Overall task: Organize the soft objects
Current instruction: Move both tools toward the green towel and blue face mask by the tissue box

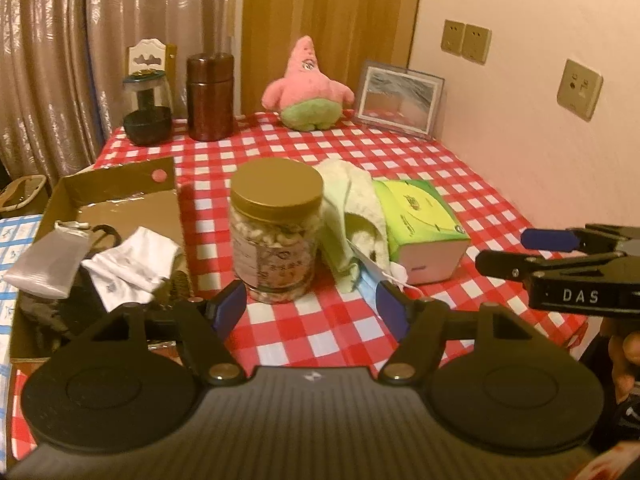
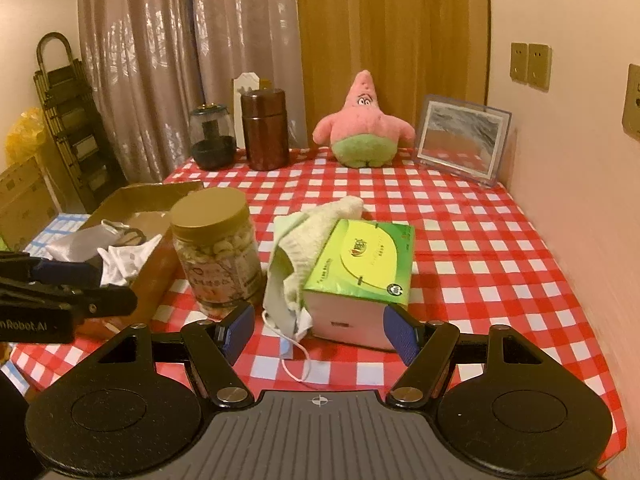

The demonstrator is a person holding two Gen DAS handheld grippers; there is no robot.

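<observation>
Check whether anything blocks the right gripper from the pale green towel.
Partly: the green tissue box lies against the pale green towel, and a face mask lies at its near end. The open right gripper faces them, holding nothing.

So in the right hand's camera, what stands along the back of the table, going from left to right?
Dark glass jar → brown canister → pink star plush → picture frame, next to the wall.
</observation>
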